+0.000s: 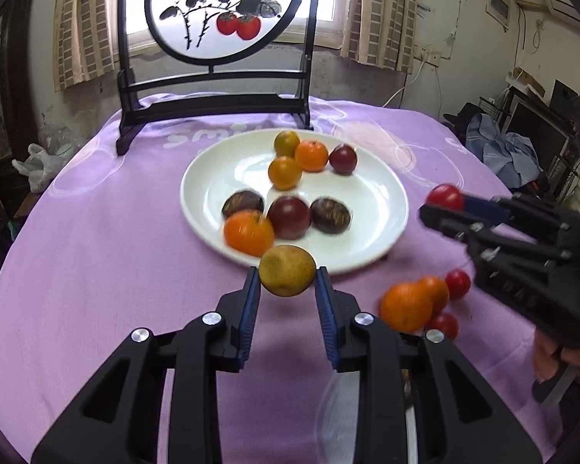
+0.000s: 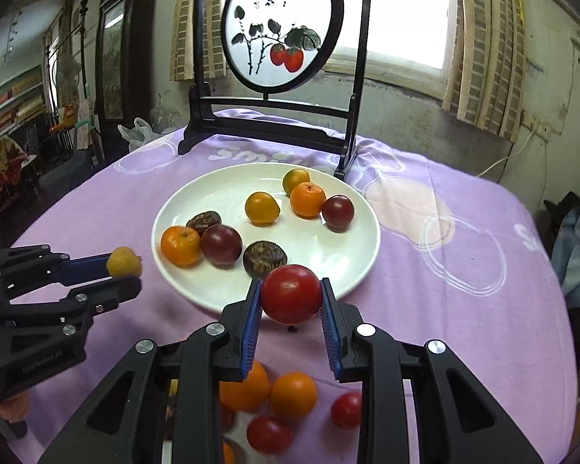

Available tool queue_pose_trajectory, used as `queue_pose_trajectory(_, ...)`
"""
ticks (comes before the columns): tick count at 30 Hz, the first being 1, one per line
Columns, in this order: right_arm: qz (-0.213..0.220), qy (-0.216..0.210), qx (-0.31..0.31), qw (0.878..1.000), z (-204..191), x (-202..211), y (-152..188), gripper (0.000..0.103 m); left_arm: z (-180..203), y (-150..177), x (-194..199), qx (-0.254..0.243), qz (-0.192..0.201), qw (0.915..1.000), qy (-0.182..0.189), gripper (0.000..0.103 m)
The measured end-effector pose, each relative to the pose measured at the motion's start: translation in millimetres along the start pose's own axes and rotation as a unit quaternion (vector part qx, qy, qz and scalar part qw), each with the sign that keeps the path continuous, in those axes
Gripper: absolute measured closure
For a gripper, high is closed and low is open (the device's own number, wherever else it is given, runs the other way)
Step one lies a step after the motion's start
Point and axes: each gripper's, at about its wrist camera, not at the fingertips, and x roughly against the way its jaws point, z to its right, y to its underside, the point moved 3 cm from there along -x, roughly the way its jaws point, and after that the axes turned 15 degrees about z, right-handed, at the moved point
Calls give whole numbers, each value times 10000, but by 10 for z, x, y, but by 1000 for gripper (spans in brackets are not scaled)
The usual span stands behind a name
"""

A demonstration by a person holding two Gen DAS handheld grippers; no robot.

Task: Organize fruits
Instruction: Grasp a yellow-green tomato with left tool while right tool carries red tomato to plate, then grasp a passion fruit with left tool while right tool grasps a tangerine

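At plate near rim, left gripper clamps yellow fruit, right gripper clamps red tomato.

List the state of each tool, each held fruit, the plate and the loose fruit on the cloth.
left tool: shut on yellow-brown fruit
yellow-brown fruit: held off the cloth
right tool: shut on red tomato
red tomato: held by plate's near rim
white plate: holds eight fruits
loose fruit: on cloth

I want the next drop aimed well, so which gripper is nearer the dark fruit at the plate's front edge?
Right. The right gripper, shut on a red tomato, hovers just before the dark fruit; the left gripper, holding a yellow fruit, sits off the white plate's left rim.
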Motion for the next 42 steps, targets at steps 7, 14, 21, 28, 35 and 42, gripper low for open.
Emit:
queue_pose_trajectory(7,-188,31,-594,9981,193,-285,0,72,81,-207,-498,21,-94,9988,-482,75)
queue_pose_trajectory(14,-334,-221,-879,9953,202,-429,60,63,-58,-241,-637,649,-3,9953,-721,35)
queue_pose_trajectory(21,-269,-260,-988,9944,253,-235,108,55,-207,-260,-447,861,135,9924,-868,22)
queue_pose_trajectory(28,-285,-366,-1044,9935,324,145,280,54,-221,-69,-307,715,-144,9920,-1031,13)
queue_pose_trajectory(35,-453,-668,-605,9949,113,519,524,54,-197,137,-87,574,-344,9927,-1007,11)
queue_pose_trajectory(42,-703,-1038,-479,9910,-195,676,787,54,-259,346,25,726,-345,9909,-1080,9)
